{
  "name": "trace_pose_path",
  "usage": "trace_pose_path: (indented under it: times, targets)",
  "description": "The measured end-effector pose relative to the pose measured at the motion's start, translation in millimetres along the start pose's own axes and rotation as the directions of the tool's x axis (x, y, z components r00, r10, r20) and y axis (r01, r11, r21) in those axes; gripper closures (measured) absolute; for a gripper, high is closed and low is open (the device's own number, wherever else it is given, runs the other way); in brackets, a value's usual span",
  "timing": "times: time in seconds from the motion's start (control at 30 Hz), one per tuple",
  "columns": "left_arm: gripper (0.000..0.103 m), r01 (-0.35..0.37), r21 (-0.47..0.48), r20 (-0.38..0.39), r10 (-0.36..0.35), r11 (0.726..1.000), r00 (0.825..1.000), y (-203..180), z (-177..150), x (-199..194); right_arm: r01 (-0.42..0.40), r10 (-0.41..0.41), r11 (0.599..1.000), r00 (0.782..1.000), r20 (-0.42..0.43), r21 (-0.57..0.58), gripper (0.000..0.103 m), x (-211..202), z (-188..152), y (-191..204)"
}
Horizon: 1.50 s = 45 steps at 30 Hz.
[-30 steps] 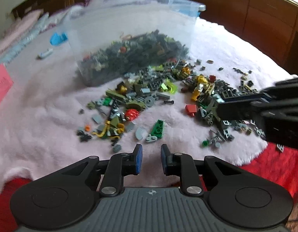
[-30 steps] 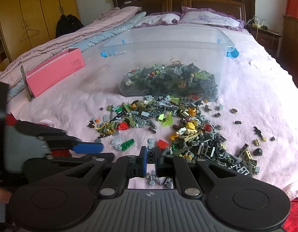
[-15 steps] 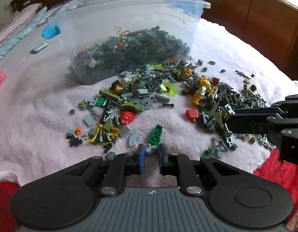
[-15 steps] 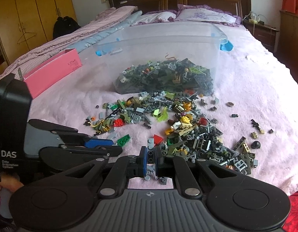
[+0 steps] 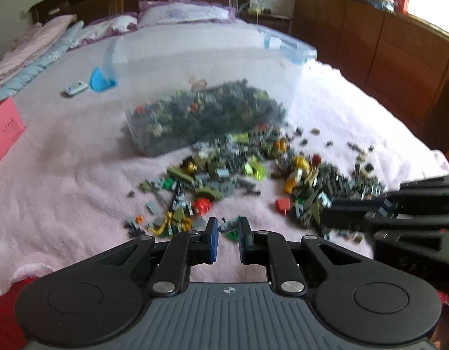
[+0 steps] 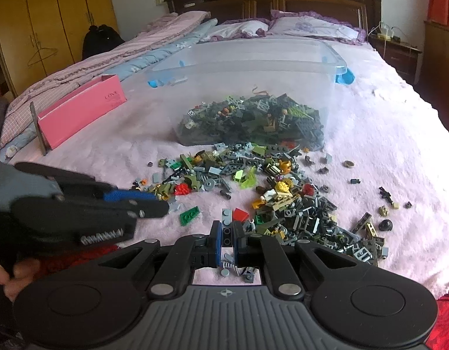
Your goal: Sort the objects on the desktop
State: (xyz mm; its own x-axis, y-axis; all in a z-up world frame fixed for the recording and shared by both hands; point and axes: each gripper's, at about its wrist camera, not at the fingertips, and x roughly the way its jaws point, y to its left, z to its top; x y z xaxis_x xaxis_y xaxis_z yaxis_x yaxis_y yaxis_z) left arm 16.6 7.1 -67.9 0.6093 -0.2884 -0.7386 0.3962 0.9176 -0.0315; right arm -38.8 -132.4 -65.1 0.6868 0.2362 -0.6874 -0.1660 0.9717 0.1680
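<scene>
Bricks [image 6: 282, 192], small and hard plastic, strewn in a loose heap across the pink fleece on the bed [image 6: 384, 145], just in front of the clear bin [image 6: 253, 67], itself part filled with more of the same. Light, stiff, smooth-sided, likely to skate or tip out of a pinch; best taken across two flat opposite faces, not by studs or corners. Dark grey plate [image 6: 227, 232] gripped upright between the fingers of the right gripper [image 6: 226, 237], fingers drawn narrow onto it, a paler grey brick [image 6: 226, 215] just past its upper end. Left gripper [image 5: 226, 234] with fingers set close, a small grey piece [image 5: 228, 227] between the tips; from this angle and with the blur, cannot tell whether clamped or merely lying in the gap above the green plate [image 5: 232, 235]. Soft pile underneath, so pieces sink a little and edges hide. Left wrist view smeared by motion, heap colours running together; bin contents dim through cloudy walls. Pink box [image 6: 81, 110] well apart at the left. Sorting scheme not shown: by colour, by shape, or simply into the bin, impossible to say.
</scene>
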Motion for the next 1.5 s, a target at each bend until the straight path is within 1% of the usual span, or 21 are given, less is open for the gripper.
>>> trace_pose_path:
  times: [0.2,0.3,0.7,1.13,1.5]
  targets:
    - [0.087,0.000,0.002,0.057,0.000,1.000,0.998,-3.0,17.6,-15.0,0.007,-0.006,1.000,1.000,0.016,-0.018,0.095,-3.1,7.8,3.2]
    - [0.087,0.010,-0.002,0.072,-0.009,1.000,0.997,-4.5,25.4,-19.4,0.006,-0.005,1.000,1.000,0.029,-0.019,0.095,-6.1,14.1,2.6]
    - [0.087,-0.009,-0.022,0.131,0.012,1.000,0.991,-1.8,49.2,-29.3,0.014,-0.010,0.999,0.997,0.080,-0.050,0.095,-17.2,38.9,4.7]
    - [0.087,-0.024,-0.039,0.185,0.031,0.999,0.982,4.9,80.0,-27.4,0.027,-0.016,0.997,0.989,0.146,-0.074,0.095,-17.4,73.3,3.4]
    - [0.087,-0.035,-0.023,0.212,0.039,0.999,0.976,6.3,101.0,-22.2,0.025,-0.015,0.998,0.983,0.184,-0.051,0.095,-11.0,95.8,-4.8]
